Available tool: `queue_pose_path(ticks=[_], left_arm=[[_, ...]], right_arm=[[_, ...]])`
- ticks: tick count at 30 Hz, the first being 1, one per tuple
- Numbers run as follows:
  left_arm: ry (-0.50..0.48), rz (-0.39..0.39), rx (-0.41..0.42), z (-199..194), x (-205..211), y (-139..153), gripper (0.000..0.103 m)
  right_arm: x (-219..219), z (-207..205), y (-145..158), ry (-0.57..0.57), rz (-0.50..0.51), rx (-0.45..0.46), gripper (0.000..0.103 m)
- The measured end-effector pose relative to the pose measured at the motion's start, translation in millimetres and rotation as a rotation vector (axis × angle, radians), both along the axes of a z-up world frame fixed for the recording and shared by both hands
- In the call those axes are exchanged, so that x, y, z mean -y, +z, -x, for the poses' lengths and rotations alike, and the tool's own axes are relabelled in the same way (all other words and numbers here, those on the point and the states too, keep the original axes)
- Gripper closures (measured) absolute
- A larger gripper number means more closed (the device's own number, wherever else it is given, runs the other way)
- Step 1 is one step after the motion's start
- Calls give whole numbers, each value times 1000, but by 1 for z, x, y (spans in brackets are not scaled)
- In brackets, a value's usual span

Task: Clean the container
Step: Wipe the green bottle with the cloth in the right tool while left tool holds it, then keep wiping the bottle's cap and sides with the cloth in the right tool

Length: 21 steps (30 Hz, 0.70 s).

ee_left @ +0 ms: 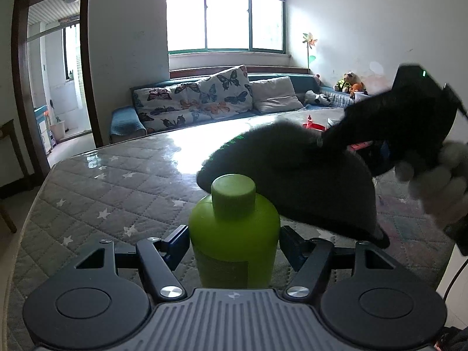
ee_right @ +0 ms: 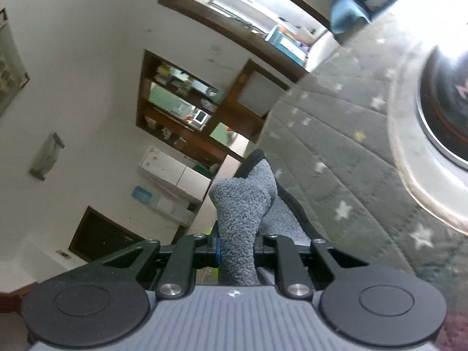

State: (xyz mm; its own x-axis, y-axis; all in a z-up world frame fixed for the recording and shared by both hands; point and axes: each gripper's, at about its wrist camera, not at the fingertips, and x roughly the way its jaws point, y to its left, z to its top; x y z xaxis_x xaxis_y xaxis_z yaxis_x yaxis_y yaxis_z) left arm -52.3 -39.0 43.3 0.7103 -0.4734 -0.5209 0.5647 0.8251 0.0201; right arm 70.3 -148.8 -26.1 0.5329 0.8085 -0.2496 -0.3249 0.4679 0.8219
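A green bottle with a green cap stands upright between the fingers of my left gripper, which is shut on its body. Just behind and to the right of it hangs a grey fleecy cloth, held up by my right gripper, seen in the left wrist view as a dark shape with a gloved hand on it. In the tilted right wrist view my right gripper is shut on the grey cloth, whose folds rise between the fingers.
A quilted grey table cover with white stars lies under a glossy sheet. A metal basin sits on it. A red object lies at the back right. A sofa with cushions stands behind the table.
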Motion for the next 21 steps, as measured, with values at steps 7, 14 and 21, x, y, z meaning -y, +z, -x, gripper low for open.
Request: queue_pose_path(ticks=[7, 14, 21], left_arm=[[-2, 5, -1, 1, -2, 0, 33], [-16, 2, -1, 0, -3, 1, 33], [-30, -27, 5, 2, -7, 4, 33]], right_arm=[[-9, -26, -9, 0, -47, -54, 88], [-10, -47, -42, -9, -42, -153, 88], [-13, -51, -72, 9, 18, -223, 88]])
